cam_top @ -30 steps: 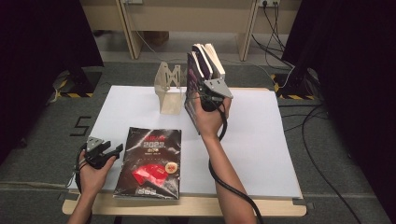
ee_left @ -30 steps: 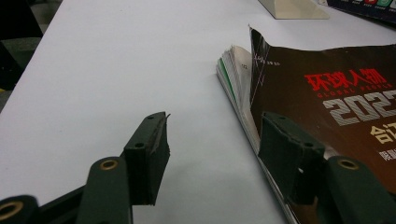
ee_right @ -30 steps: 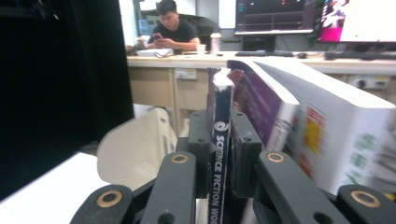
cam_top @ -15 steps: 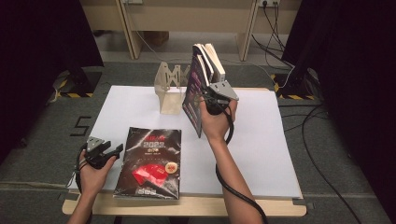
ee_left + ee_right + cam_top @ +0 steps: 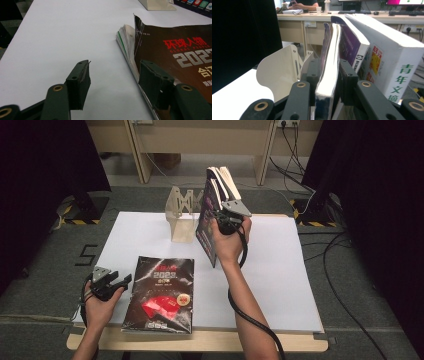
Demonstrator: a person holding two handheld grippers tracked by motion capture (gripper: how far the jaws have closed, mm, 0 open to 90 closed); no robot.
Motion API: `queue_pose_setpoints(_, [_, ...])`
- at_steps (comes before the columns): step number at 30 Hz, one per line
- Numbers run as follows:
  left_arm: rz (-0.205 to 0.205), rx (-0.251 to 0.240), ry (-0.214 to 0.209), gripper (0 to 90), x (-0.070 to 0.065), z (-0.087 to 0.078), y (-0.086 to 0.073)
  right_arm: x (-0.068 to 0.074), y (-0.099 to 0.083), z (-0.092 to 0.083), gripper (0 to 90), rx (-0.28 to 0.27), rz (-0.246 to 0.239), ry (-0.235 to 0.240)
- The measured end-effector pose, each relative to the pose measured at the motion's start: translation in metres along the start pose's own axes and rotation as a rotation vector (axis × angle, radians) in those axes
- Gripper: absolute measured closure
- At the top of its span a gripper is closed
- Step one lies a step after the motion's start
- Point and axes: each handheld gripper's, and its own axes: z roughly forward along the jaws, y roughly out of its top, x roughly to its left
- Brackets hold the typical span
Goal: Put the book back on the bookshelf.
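Right gripper jaws just eased apart, upright book between them beside the bookend; left gripper idles spread.

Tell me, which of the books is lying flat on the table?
The dark-covered magazine with red artwork, beside the left gripper. The other books stand upright by the bookend.

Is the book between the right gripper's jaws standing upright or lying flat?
Upright. The thin book stands on edge between the right gripper jaws, leaning beside the other standing books near the bookend.
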Motion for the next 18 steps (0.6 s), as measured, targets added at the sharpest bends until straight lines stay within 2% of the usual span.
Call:
queue_pose_setpoints(5, [0.004, 0.000, 0.000, 40.8, -0.0002, 0.0001, 0.0000, 0.0014, 0.0002, 0.0041, 76.4, 0.027, 0.015, -0.006])
queue_pose_setpoints(13, [0.004, 0.001, 0.000, 40.8, -0.0002, 0.0003, 0.0000, 0.0053, 0.0048, 0.0069, 82.9, 0.078, -0.022, -0.031])
queue_pose_setpoints(18, [0.008, 0.004, 0.003, 40.9, -0.0006, 0.0002, 0.0001, 0.0066, 0.0055, 0.0070, 84.3, 0.081, 0.024, 0.000])
